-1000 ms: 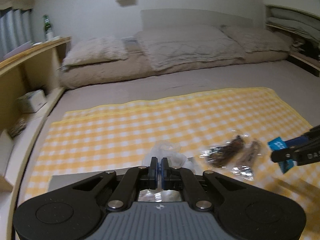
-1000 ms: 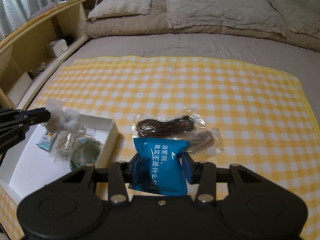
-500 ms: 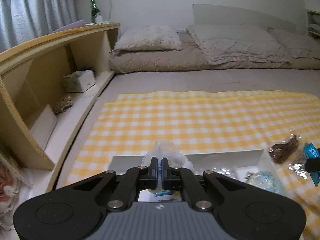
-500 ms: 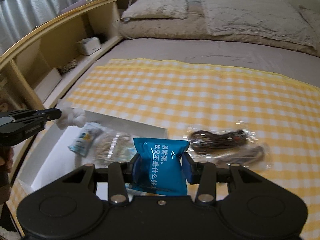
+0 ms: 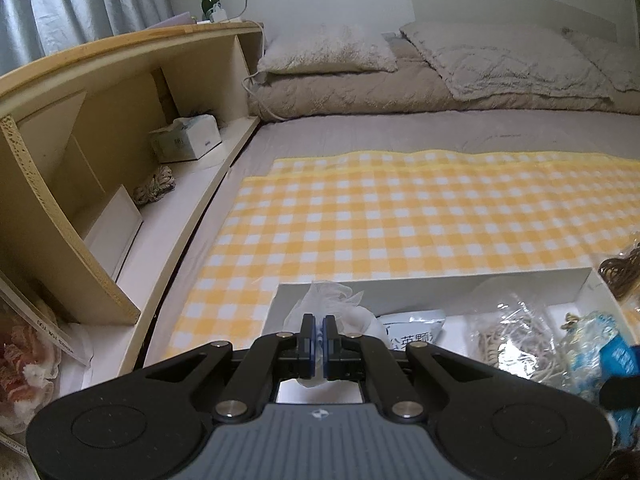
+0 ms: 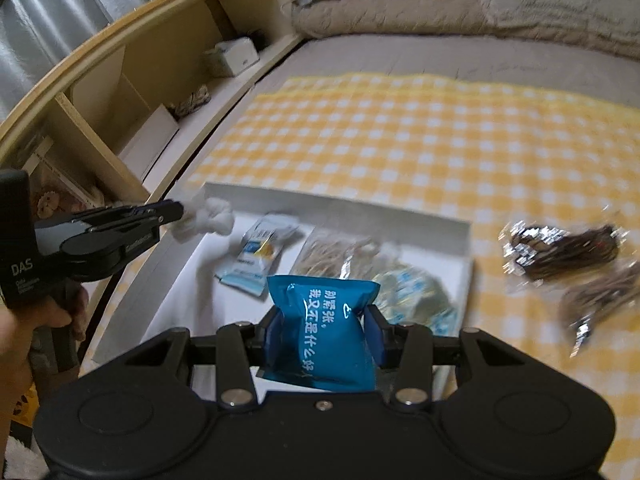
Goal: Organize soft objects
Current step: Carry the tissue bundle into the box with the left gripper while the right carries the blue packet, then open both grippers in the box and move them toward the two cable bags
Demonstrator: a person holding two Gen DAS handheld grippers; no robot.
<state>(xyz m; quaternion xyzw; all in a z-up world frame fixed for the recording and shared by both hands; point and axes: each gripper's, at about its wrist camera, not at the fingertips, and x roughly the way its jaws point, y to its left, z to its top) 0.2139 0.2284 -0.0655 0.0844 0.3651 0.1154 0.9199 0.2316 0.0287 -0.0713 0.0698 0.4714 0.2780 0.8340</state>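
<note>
- Yellow checked cloth (image 6: 440, 140) covers the bed; wide open room beyond the white tray's (image 6: 344, 204) far wall.
- Tray: long axis crosswise, near the cloth's left edge.
- My right gripper (image 6: 322, 334): jaws clamp the blue packet (image 6: 324, 328), upright, above the tray's near side.
- My left gripper (image 5: 319, 344): jaws closed on a white plastic wad (image 5: 332, 304), over the tray's left end.

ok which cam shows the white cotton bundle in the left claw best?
Right wrist view: the white cotton bundle shows whole, side-on, at the left claw tips over the white box. Left wrist view shows only wrinkled plastic poking past the shut claw.
</note>
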